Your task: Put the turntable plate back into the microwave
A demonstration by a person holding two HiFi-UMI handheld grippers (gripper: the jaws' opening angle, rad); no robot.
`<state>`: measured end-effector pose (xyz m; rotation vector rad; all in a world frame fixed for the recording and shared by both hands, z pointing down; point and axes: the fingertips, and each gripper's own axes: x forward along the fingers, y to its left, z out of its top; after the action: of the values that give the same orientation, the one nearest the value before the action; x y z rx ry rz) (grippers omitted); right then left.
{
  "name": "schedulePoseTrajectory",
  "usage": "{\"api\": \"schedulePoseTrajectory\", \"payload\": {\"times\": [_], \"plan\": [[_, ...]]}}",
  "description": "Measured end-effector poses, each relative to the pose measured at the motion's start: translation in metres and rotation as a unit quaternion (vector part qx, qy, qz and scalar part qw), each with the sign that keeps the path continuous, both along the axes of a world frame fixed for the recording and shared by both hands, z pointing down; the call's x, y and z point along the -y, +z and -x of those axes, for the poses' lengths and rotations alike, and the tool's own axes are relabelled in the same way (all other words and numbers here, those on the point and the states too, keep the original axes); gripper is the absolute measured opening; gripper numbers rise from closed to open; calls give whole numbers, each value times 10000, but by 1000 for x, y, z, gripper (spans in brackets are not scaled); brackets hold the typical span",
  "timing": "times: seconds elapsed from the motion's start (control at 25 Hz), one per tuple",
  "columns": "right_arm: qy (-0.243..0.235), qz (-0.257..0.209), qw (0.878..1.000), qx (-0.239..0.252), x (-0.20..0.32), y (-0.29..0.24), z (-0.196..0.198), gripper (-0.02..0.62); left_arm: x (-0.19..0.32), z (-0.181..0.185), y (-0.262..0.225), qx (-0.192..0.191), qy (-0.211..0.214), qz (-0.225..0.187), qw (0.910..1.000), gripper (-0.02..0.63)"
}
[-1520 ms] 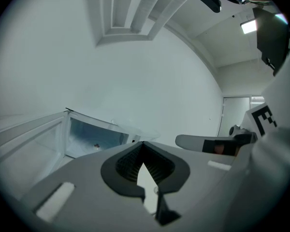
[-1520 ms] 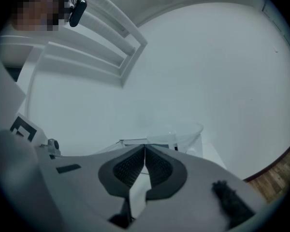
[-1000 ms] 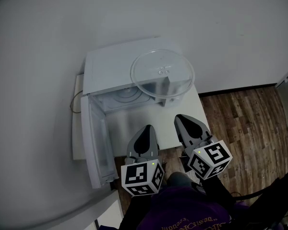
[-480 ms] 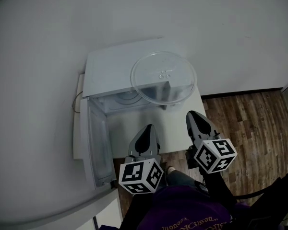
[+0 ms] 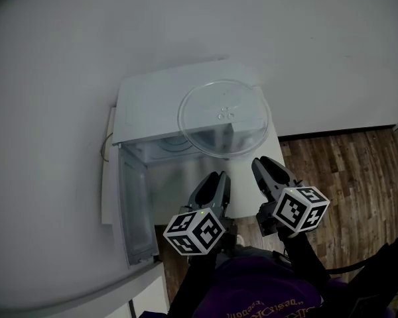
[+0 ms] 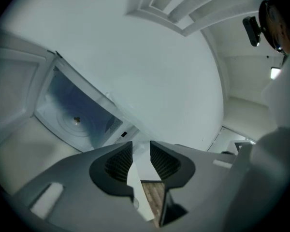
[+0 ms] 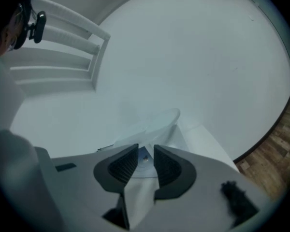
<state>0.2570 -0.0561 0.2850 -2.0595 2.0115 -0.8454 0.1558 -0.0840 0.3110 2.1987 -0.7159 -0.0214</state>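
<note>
Count: one wall (image 5: 305, 45), one wood floor (image 5: 345, 177), one white tabletop (image 5: 176, 184), one microwave (image 5: 152, 101) with one door (image 5: 134, 207), one turntable plate (image 5: 223, 116), two grippers, one cable (image 5: 105, 148).

The wall rises beyond both grippers. The wood floor lies to the right of the right gripper (image 5: 264, 165). The microwave stands on the tabletop ahead of both grippers. Its door is swung open, to the left of the left gripper (image 5: 215, 177).

The glass turntable plate lies flat on the microwave's roof, ahead of and above the right gripper. Its near rim overhangs the open front and, in the head view, covers the upper right of the opening.

Left gripper: jaws have just been opening and stand a narrow gap apart, released, holding nothing. Right gripper: the same. The plate shows through its gap, well apart from the pads.

Only the left gripper view shows the cavity (image 6: 75, 117), with its ringed floor and one drive hub (image 6: 77, 121). The right gripper view shows the plate nearly edge-on. Only the head view shows the cable, left of the microwave.
</note>
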Motion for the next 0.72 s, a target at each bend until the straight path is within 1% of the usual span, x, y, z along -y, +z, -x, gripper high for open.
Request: {"api": "schedulePoseTrajectory", "payload": {"times": [0.12, 0.2, 0.28, 0.36, 0.6, 0.72], "plan": [[-143, 29, 9981, 602, 6, 6, 1, 106, 8, -7, 5, -213, 76, 175, 9996, 128], [-201, 39, 9963, 837, 10, 8, 0, 115, 13, -13, 4, -262, 108, 203, 9994, 144], [-237, 57, 9960, 865, 14, 8, -1, 118, 18, -20, 2, -239, 148, 178, 9994, 147], [-280, 59, 9958, 865, 19, 7, 0, 120, 21, -27, 0, -309, 186, 222, 9991, 150], [-425, 160, 9942, 971, 26, 9, -1, 120, 21, -38, 1, -723, 321, 591, 9951, 175], [-513, 103, 9910, 1229, 27, 9, -1, 120, 20, -35, -2, -989, 308, 655, 9925, 175]]}}
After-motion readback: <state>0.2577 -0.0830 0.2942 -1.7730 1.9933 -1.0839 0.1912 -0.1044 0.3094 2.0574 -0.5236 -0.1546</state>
